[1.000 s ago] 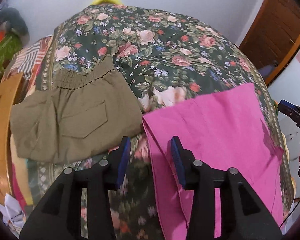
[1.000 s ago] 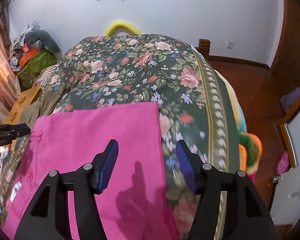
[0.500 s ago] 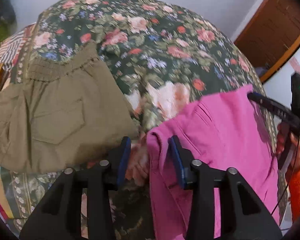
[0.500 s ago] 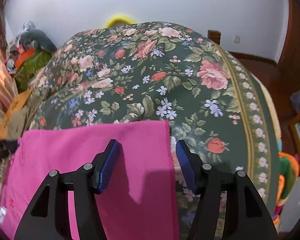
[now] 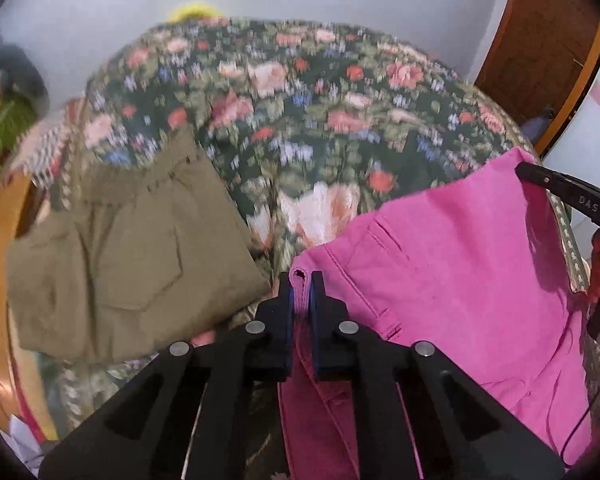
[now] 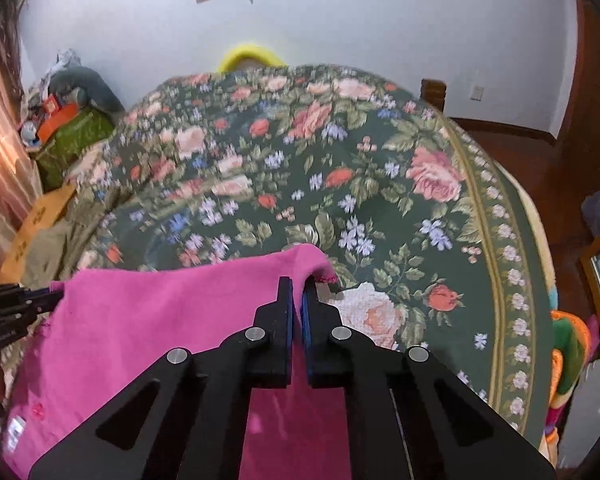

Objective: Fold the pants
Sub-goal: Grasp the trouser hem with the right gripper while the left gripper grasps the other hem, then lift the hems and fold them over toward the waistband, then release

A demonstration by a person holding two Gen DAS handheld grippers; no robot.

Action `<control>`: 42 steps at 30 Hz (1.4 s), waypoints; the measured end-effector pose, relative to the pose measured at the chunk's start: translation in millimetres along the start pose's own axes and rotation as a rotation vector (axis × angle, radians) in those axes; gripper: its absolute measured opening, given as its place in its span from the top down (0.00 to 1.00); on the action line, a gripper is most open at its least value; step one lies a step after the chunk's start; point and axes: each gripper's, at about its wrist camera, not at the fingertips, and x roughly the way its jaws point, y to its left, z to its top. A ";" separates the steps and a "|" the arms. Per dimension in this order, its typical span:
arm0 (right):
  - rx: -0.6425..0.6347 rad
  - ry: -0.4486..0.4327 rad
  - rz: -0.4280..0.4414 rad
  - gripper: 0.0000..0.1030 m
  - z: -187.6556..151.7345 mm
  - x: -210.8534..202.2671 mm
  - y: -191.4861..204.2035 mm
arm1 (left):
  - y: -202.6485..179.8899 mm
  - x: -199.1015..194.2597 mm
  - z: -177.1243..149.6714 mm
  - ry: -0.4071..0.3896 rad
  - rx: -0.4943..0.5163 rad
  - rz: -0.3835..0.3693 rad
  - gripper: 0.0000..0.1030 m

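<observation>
- On the bed lie two garments: one pair of pink pants (image 5: 452, 280) at the near edge and one folded olive pair (image 5: 124, 256) to their left, close by.
- Two grippers: the left gripper (image 5: 301, 290) has its jaws pinched tight on a pink corner; the right gripper (image 6: 297, 300) is likewise clamped on the opposite corner, which is lifted.
- One floral green bedspread (image 6: 380, 184) covers the bed.
- White walls, a wooden door (image 5: 540, 48), wood floor (image 6: 512, 148).
</observation>
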 end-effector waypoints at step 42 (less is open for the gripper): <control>-0.033 -0.031 0.005 0.97 -173.6 -180.1 48.8 | -53.1 -159.3 -165.9 -0.172 0.184 0.081 0.93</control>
